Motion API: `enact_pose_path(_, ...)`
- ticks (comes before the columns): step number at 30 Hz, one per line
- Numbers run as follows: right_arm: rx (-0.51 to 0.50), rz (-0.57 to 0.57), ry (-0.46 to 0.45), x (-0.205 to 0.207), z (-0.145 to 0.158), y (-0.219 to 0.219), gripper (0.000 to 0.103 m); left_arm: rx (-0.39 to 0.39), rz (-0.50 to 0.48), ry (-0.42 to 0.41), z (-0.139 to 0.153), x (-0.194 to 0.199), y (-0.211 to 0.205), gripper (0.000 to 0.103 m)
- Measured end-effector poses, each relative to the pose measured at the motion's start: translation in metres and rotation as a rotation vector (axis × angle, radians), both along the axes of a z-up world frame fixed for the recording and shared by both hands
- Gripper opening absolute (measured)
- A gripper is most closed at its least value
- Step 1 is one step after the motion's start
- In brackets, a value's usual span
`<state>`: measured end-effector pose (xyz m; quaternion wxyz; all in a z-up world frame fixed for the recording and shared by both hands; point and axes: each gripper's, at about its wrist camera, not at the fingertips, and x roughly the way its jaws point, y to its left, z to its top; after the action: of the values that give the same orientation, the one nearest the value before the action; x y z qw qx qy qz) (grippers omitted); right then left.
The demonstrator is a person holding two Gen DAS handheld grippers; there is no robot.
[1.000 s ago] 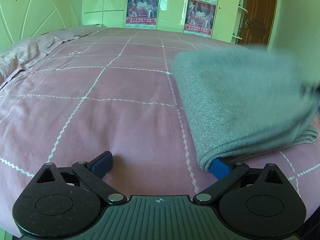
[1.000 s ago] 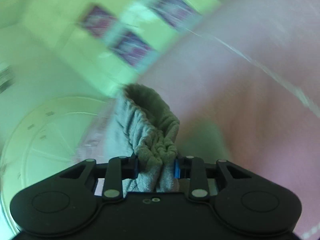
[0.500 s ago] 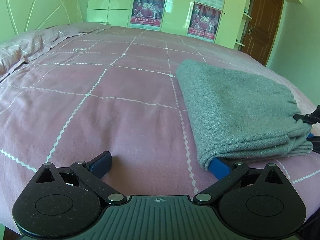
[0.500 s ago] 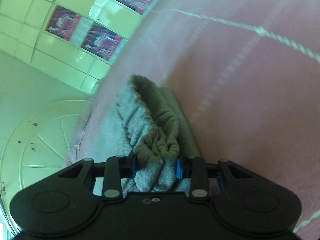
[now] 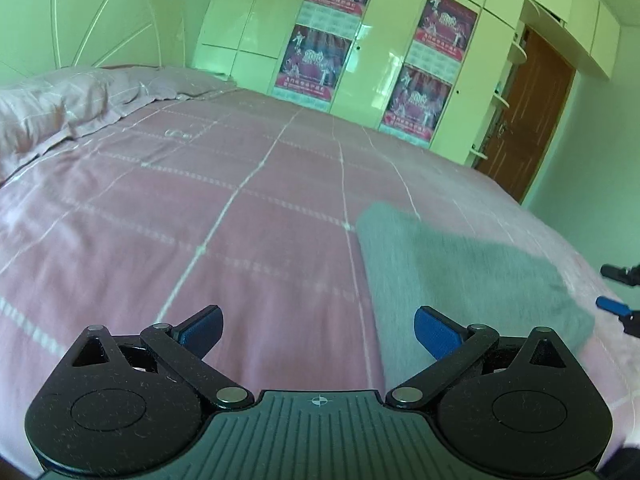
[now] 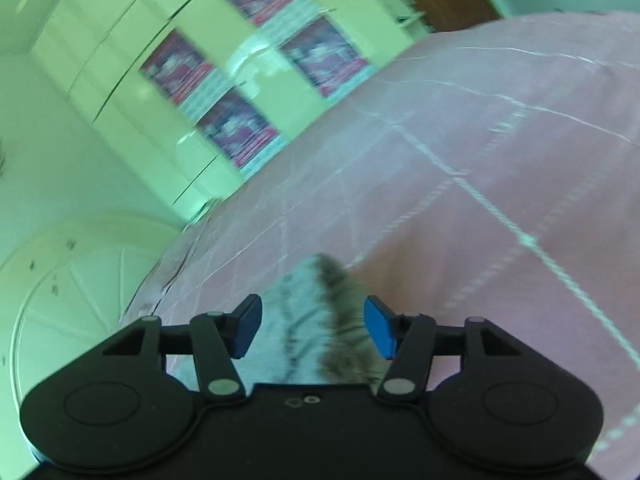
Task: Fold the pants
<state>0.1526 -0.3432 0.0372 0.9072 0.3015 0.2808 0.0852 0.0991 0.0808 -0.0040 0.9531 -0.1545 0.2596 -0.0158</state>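
Your left gripper (image 5: 318, 330) has its 2 blue pads spread wide, with nothing between them; it hangs above the pink bedspread (image 5: 208, 216), which fills the middle of the left wrist view with its white grid lines. The folded grey pants (image 5: 460, 276) lie on that bedspread in the lower right of the frame, blurred, their near edge just beyond your right-hand blue pad (image 5: 436, 330); whether pad and cloth touch you cannot tell from this angle. At the far right edge of the same view you can see the tips of your right gripper (image 5: 618, 292), just beside the pants' right end.

In the right wrist view your right gripper (image 6: 312, 330) also stands parted, and the grey pants (image 6: 316, 320) show in the gap between its 2 blue pads without either pad pressing on the cloth. The picture is smeared, so finer detail of the fabric is lost.

A pink pillow (image 5: 52, 108) sits in the upper left of the left wrist view, below the pale headboard (image 5: 80, 16). Along the top run the cream wardrobe doors (image 5: 248, 28) carrying 4 red posters (image 5: 316, 60), and a brown door (image 5: 528, 116) stands at the upper right.
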Motion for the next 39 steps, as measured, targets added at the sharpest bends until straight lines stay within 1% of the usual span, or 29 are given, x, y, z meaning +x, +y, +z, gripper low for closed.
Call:
enact_pose_path(1, -0.023, 0.036, 0.0, 0.013, 0.004, 0.013, 0.047, -0.005, -0.004, -0.013, 0.005, 0.017, -0.002, 0.101)
enact_pose_path(2, -0.044, 0.068, 0.005, 0.023, 0.008, 0.025, 0.047, 0.008, -0.015, -0.012, 0.009, 0.035, -0.006, 0.101)
enact_pose_path(4, -0.094, 0.107, 0.027, 0.043, 0.015, 0.045, 0.047, 0.059, -0.03, 0.023, 0.015, 0.076, -0.018, 0.101)
enact_pose_path(6, -0.102, 0.124, 0.039, 0.065, 0.016, 0.057, 0.046, 0.062, -0.067, 0.042, 0.016, 0.11, -0.029, 0.101)
enact_pose_path(8, -0.149, 0.121, 0.087, 0.084, 0.008, 0.067, 0.045, 0.068, -0.103, 0.064, 0.012, 0.136, -0.043, 0.101)
enact_pose_path(10, -0.262, 0.141, 0.169, 0.1, -0.008, 0.079, 0.041, 0.085, -0.143, 0.081, 0.002, 0.157, -0.056, 0.101)
enact_pose_path(11, -0.329, 0.158, 0.204, 0.102, -0.018, 0.084, 0.036, 0.096, -0.144, 0.104, -0.005, 0.168, -0.059, 0.101)
enact_pose_path(12, -0.379, 0.169, 0.211, 0.104, -0.027, 0.086, 0.029, 0.108, -0.136, 0.148, -0.016, 0.178, -0.061, 0.101)
enact_pose_path(13, -0.408, 0.179, 0.197, 0.104, -0.031, 0.086, 0.028, 0.101, -0.134, 0.206, -0.029, 0.188, -0.06, 0.101)
enact_pose_path(14, -0.42, 0.189, 0.189, 0.102, -0.032, 0.088, 0.027, 0.072, -0.134, 0.224, -0.039, 0.192, -0.055, 0.103)
enact_pose_path(15, -0.418, 0.198, 0.186, 0.101, -0.031, 0.088, 0.027, 0.051, -0.137, 0.202, -0.044, 0.191, -0.052, 0.103)
enact_pose_path(16, -0.411, 0.212, 0.18, 0.1, -0.029, 0.087, 0.028, 0.048, -0.146, 0.191, -0.046, 0.188, -0.051, 0.103)
enact_pose_path(17, -0.392, 0.222, 0.163, 0.096, -0.023, 0.085, 0.029, 0.042, -0.144, 0.183, -0.043, 0.185, -0.049, 0.103)
enact_pose_path(19, -0.33, 0.213, 0.062, 0.081, -0.004, 0.075, 0.04, 0.02, -0.117, 0.16, -0.033, 0.173, -0.039, 0.103)
enact_pose_path(20, -0.313, 0.188, 0.002, 0.072, 0.008, 0.067, 0.057, -0.003, -0.108, 0.14, -0.03, 0.163, -0.033, 0.103)
enact_pose_path(21, -0.294, 0.154, -0.031, 0.059, 0.014, 0.058, 0.08, -0.03, -0.104, 0.131, -0.028, 0.153, -0.026, 0.103)
enact_pose_path(22, -0.262, 0.124, -0.044, 0.048, 0.017, 0.048, 0.086, -0.055, -0.103, 0.125, -0.027, 0.142, -0.019, 0.103)
enact_pose_path(24, -0.188, 0.082, -0.042, 0.028, 0.016, 0.024, 0.083, -0.086, -0.083, 0.113, -0.026, 0.12, -0.006, 0.103)
enact_pose_path(27, -0.151, 0.018, -0.009, -0.001, 0.002, -0.003, 0.083, -0.078, -0.067, 0.131, -0.03, 0.095, 0.001, 0.103)
enact_pose_path(30, -0.07, -0.002, 0.046, -0.021, -0.017, -0.02, 0.083, -0.101, -0.083, 0.136, -0.033, 0.078, -0.002, 0.103)
enact_pose_path(32, -0.009, -0.009, 0.061, -0.03, -0.03, -0.028, 0.082, -0.103, -0.106, 0.138, -0.035, 0.068, -0.008, 0.103)
enact_pose_path(33, -0.007, -0.024, 0.057, -0.038, -0.034, -0.031, 0.086, -0.095, -0.11, 0.141, -0.036, 0.062, -0.01, 0.103)
enact_pose_path(35, -0.009, -0.042, 0.025, -0.052, -0.047, -0.034, 0.09, -0.048, -0.107, 0.135, -0.039, 0.049, -0.014, 0.103)
enact_pose_path(36, 0.001, -0.053, 0.013, -0.06, -0.055, -0.036, 0.09, -0.03, -0.101, 0.122, -0.041, 0.043, -0.016, 0.103)
enact_pose_path(38, 0.073, -0.07, -0.016, -0.065, -0.057, -0.043, 0.092, -0.002, -0.092, 0.072, -0.046, 0.025, -0.016, 0.103)
enact_pose_path(39, 0.085, -0.064, -0.045, -0.065, -0.056, -0.045, 0.095, 0.014, -0.085, 0.042, -0.051, 0.017, -0.016, 0.103)
